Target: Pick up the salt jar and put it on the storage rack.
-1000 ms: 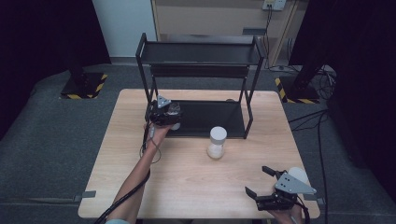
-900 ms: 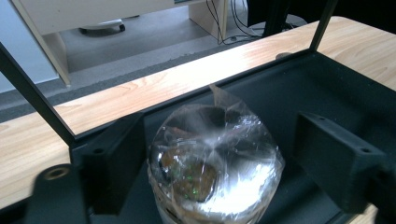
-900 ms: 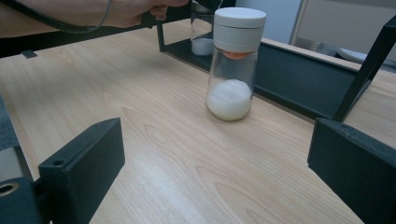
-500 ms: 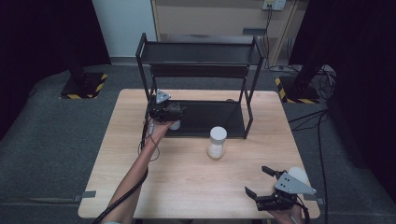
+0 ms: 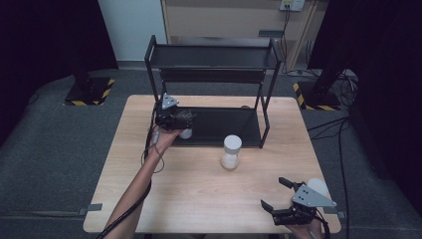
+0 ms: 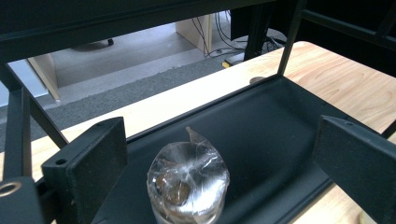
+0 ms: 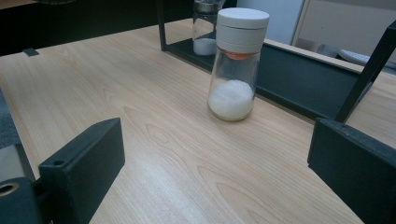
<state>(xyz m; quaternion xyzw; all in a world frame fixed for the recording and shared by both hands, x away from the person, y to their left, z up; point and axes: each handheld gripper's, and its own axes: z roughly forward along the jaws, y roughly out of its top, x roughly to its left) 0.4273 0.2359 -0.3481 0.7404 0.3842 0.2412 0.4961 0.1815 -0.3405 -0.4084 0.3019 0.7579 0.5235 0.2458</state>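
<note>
Table brightly lit; dark surroundings

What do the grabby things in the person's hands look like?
Both are black. The left gripper has a grey three-cornered plate on top and a dark cable trailing along the bare forearm. The right gripper has the same grey plate and a white rounded part behind. Each has two flat, blocky black jaws with a small round hole.

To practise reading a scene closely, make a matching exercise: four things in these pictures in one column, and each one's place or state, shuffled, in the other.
1. white-lidded jar
2. film-covered jar
3. left gripper
4. right gripper

a. on the rack's bottom tray
b. open above a jar
c. on bare table
d. open at the table's near edge

Pairs: 1-c, 2-a, 3-b, 4-d
</note>
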